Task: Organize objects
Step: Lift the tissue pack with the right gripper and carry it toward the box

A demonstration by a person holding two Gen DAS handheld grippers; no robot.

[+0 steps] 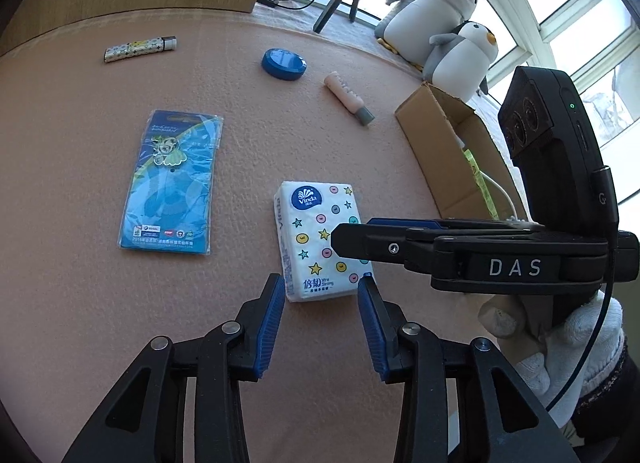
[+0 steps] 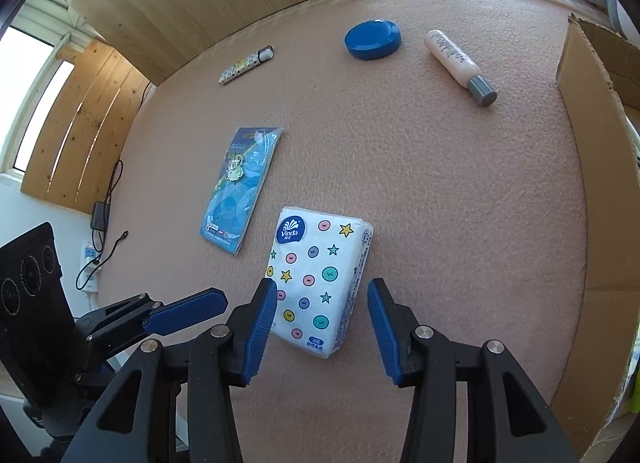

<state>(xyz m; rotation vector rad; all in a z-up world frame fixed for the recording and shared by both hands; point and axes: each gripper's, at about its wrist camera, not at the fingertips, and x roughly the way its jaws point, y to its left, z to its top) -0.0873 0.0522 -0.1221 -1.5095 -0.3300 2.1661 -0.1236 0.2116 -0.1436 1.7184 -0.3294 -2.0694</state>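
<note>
A white Vinda tissue pack point(image 1: 320, 235) point(image 2: 320, 275) with stars and dots lies flat on the pink felt table point(image 1: 240, 135). My left gripper point(image 1: 322, 303) is open, its blue pads just short of the pack's near end. My right gripper point(image 2: 322, 315) is open above the pack, which shows between its fingers without being pressed. In the left wrist view the right gripper point(image 1: 344, 237) crosses over the pack from the right, held by a gloved hand point(image 1: 576, 335). The left gripper point(image 2: 216, 301) appears at lower left in the right wrist view.
A blue carded package point(image 1: 172, 183) point(image 2: 244, 187), a patterned lighter point(image 1: 140, 49) point(image 2: 246, 65), a blue round tin point(image 1: 284, 63) point(image 2: 372, 39) and a pink tube point(image 1: 348, 97) point(image 2: 456, 61) lie on the felt. An open cardboard box point(image 1: 444, 143) point(image 2: 592, 183) stands right. Plush penguins point(image 1: 436, 3) sit behind.
</note>
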